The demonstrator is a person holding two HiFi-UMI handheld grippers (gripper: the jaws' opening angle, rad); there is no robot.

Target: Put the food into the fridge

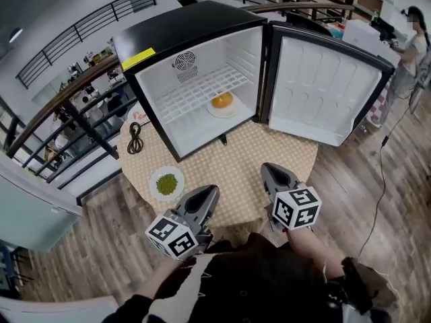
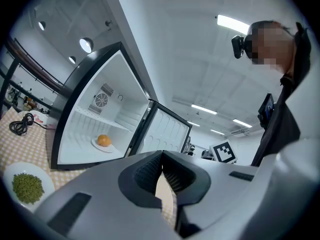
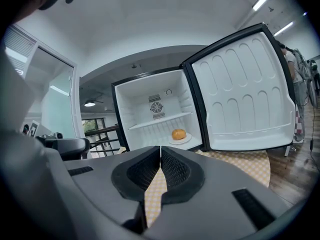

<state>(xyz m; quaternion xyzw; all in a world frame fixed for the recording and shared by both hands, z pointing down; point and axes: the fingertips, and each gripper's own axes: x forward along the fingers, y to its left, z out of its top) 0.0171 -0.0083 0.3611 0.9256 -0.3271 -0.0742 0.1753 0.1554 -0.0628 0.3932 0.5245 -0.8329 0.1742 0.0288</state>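
A black mini fridge (image 1: 182, 29) stands with its door (image 1: 323, 86) swung wide to the right on a round table (image 1: 236, 173) covered in a checked cloth. Inside, under the wire shelf (image 1: 202, 89), a round orange food (image 1: 222, 100) sits on a white plate (image 1: 217, 111) on the fridge floor. A second plate (image 1: 153, 177) holding green food (image 1: 166, 184) lies outside on the table, near the fridge's front left corner, with a coiled black cable (image 1: 135, 138) beyond it. The left gripper (image 1: 211, 191) and right gripper (image 1: 270, 169) hover side by side over the near edge of the table, both pointed toward the open fridge. Each gripper's jaws are pressed together with nothing between them.
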